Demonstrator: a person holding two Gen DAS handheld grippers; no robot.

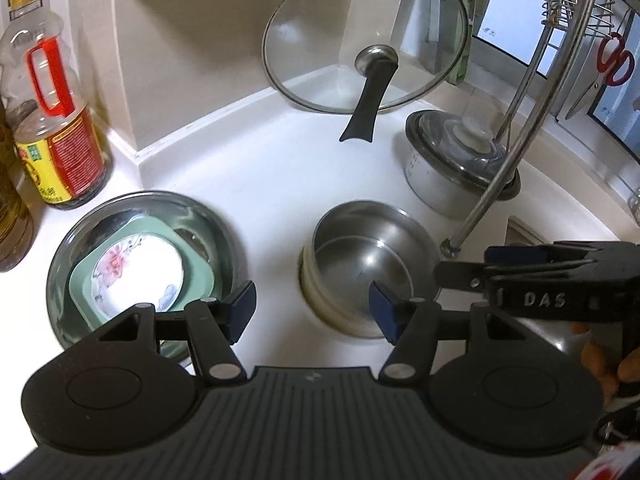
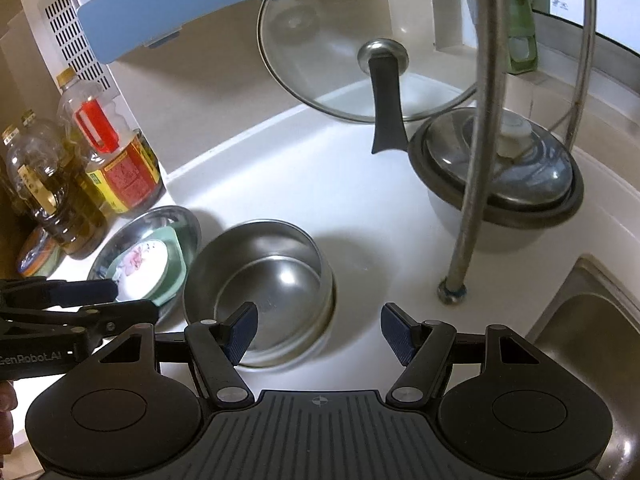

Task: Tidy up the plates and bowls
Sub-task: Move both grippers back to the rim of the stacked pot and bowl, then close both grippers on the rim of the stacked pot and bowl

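Both grippers hang above a white desk in a kitchen corner, each with its jaws standing wide and nothing between the pads. The left gripper point(image 1: 312, 308) is over bare desk between two steel vessels. To its left lies a shallow steel basin point(image 1: 80, 240) holding a green square dish point(image 1: 196, 264), and in that dish sits a white floral plate point(image 1: 138, 276). To its right stands an empty steel bowl point(image 1: 368, 256), upright on the desk, well apart from the basin.

The right gripper point(image 2: 318, 334) is just right of that steel bowl, its left pad overlapping the bowl's near rim in the right wrist view; whether it touches I cannot tell.

Behind the bowl, a large glass lid point(image 1: 366, 36) with a black handle leans against the wall. Beside it sits a white pot with a glass lid point(image 1: 460, 160). A slanting steel rack leg point(image 2: 472, 168) comes down to the desk in front of that pot, near the right gripper. Oil bottles point(image 1: 52, 120) crowd the left edge, and a sink point(image 2: 588, 328) lies at the right.
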